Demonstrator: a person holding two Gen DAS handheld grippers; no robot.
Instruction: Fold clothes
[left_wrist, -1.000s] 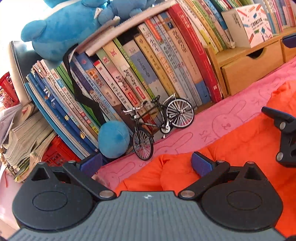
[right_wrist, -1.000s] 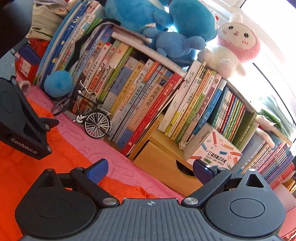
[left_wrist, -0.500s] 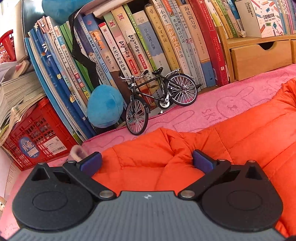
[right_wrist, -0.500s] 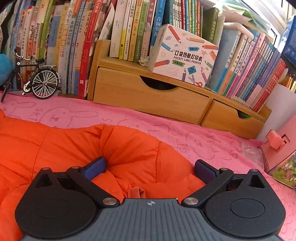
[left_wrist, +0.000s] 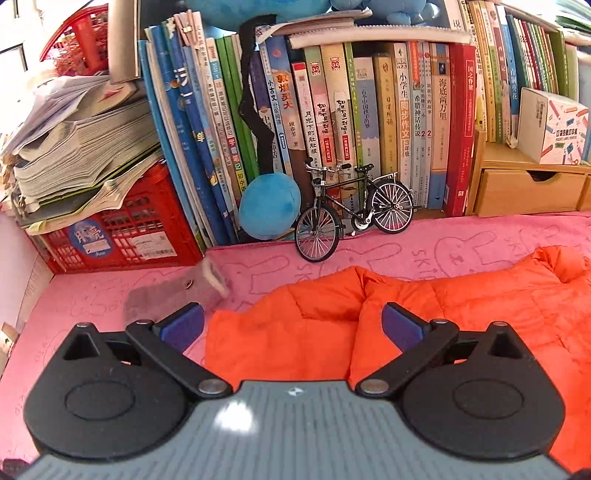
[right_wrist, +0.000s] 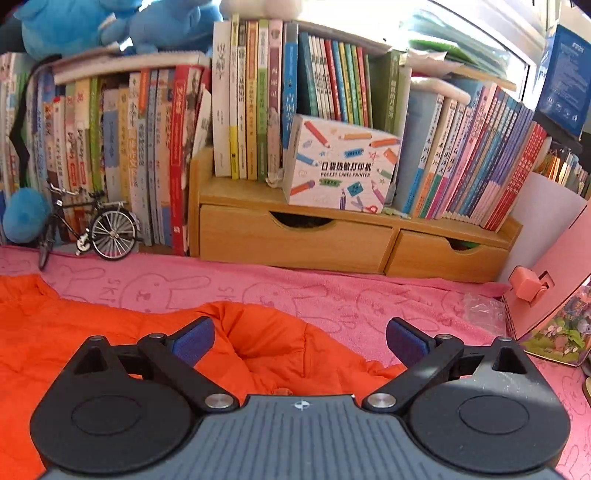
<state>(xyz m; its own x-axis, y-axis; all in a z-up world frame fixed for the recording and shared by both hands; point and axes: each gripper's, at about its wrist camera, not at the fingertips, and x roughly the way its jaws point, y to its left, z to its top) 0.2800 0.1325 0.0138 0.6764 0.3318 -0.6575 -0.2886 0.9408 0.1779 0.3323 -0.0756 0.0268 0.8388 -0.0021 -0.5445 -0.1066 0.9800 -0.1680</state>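
An orange quilted garment (left_wrist: 461, 306) lies spread on a pink bunny-print towel (left_wrist: 406, 251). Its left end bunches up between the blue pads of my left gripper (left_wrist: 291, 326), which stands open just above it. In the right wrist view the garment's right end (right_wrist: 277, 343) rises in a puffy fold between the fingers of my right gripper (right_wrist: 299, 338), also open. Neither gripper pinches the fabric. A small grey cloth piece (left_wrist: 173, 295) lies on the towel left of the garment.
A model bicycle (left_wrist: 351, 214) and a blue plush ball (left_wrist: 269, 210) stand before a wall of books (left_wrist: 332, 110). A red crate (left_wrist: 118, 229) with stacked papers is at far left. Wooden drawers (right_wrist: 351, 243), a printer box (right_wrist: 340, 166) and a pink box (right_wrist: 546, 295) are on the right.
Both views have tilted level and drawn back from the shelf; more towel shows beyond the garment. The grey cloth came into view on the left. Both grippers stayed open.
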